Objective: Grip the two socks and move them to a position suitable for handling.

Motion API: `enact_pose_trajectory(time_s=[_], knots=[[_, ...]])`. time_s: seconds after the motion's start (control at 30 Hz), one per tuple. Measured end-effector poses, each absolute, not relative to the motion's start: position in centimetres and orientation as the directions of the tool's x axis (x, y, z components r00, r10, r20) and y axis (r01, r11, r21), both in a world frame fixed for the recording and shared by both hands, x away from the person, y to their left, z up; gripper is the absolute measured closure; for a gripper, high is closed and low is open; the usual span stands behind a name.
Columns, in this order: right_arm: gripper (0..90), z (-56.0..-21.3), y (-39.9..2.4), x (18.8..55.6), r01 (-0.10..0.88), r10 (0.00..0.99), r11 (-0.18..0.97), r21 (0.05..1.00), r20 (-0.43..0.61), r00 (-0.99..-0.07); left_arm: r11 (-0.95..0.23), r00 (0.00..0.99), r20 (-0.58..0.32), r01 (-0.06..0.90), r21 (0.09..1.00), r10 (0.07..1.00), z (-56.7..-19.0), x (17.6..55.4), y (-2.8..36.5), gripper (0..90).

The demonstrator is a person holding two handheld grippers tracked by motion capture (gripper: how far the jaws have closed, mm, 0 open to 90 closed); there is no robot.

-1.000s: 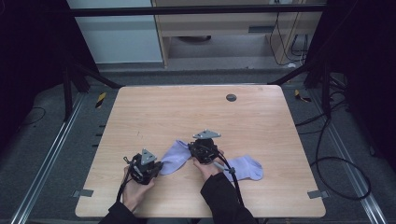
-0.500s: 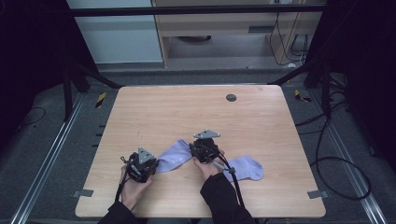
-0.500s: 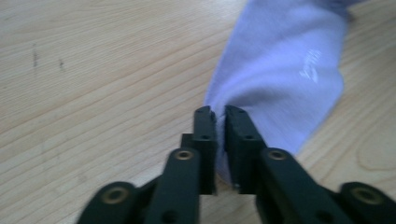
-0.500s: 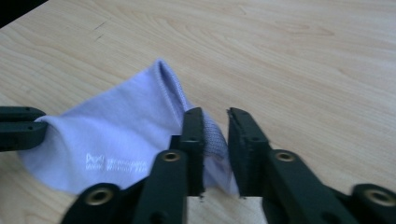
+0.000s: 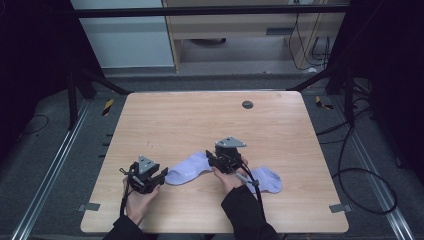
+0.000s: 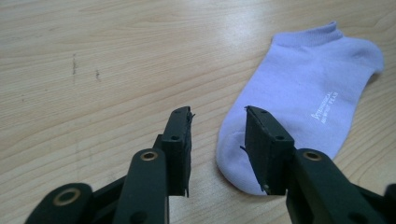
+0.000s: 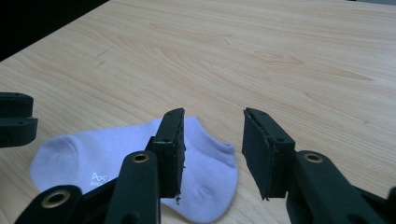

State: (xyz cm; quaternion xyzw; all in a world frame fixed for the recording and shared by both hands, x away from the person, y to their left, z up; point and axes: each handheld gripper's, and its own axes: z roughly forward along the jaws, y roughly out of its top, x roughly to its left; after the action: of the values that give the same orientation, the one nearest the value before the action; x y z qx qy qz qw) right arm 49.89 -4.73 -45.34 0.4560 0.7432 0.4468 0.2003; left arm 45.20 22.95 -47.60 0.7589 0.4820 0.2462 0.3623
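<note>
Two lavender ankle socks lie flat on the surface (image 5: 190,120), taken here as a lay-out or pairing job. Landmark: the left sock (image 5: 189,168), toe toward the near-left, cuff toward the far-right. The right sock (image 5: 265,179) lies just right of it, partly under the right hand (image 5: 227,177). The left gripper (image 5: 155,181) sits at the toe end of the left sock; in the left gripper view the toe (image 6: 243,158) lies beside and partly behind one jaw, not between the pads. The right gripper (image 5: 212,161) hovers at the cuff end of the left sock; in the right gripper view the cuff (image 7: 210,154) lies under the gap. Both sets of jaws have just been opening and stand about half apart, holding nothing; the left sock looks released. Judgement: the step in hand is letting go cleanly. Open fully before lifting, so no pad drags the knit. Lift straight up from the left sock, not sideways, or the flat lie wrinkles. For the next grasp, pinch an edge only, low to the surface.
</note>
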Motion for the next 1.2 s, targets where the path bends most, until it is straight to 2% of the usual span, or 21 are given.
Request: enact_pose_trajectory(time_s=[0.17, 0.4, 0.6, 0.8, 1.03, 1.2], knots=[[61.2, -46.4, -4.9, 50.1, 0.531, 0.854, 0.212, 0.820, 0.109, -0.509, -0.279, 0.415, 0.014, 0.587, 0.760, 0.910, -48.4, 45.5, 22.8, 58.7], [65.0, -48.6, -4.1, 50.8, 0.594, 0.860, 0.262, 0.761, 0.096, -0.502, -0.319, 0.432, 0.026, 0.623, 0.715, 0.901, -49.4, 45.9, 22.1, 62.9], [71.5, -49.8, -3.9, 51.2, 0.627, 0.864, 0.284, 0.725, 0.089, -0.495, -0.321, 0.442, 0.016, 0.627, 0.709, 0.897, -49.6, 45.9, 21.8, 73.1], [86.9, -49.9, -4.0, 51.2, 0.645, 0.859, 0.271, 0.714, 0.123, -0.497, -0.315, 0.441, 0.004, 0.634, 0.707, 0.897, -49.6, 46.1, 21.7, 86.8], [87.3, -49.3, -4.1, 50.2, 0.626, 0.846, 0.274, 0.730, 0.126, -0.517, -0.290, 0.427, 0.002, 0.609, 0.738, 0.904, -48.7, 47.0, 22.5, 87.6], [85.8, -49.6, -4.0, 49.6, 0.635, 0.845, 0.285, 0.718, 0.124, -0.520, -0.303, 0.425, 0.018, 0.615, 0.728, 0.905, -49.3, 47.5, 22.4, 86.6]])
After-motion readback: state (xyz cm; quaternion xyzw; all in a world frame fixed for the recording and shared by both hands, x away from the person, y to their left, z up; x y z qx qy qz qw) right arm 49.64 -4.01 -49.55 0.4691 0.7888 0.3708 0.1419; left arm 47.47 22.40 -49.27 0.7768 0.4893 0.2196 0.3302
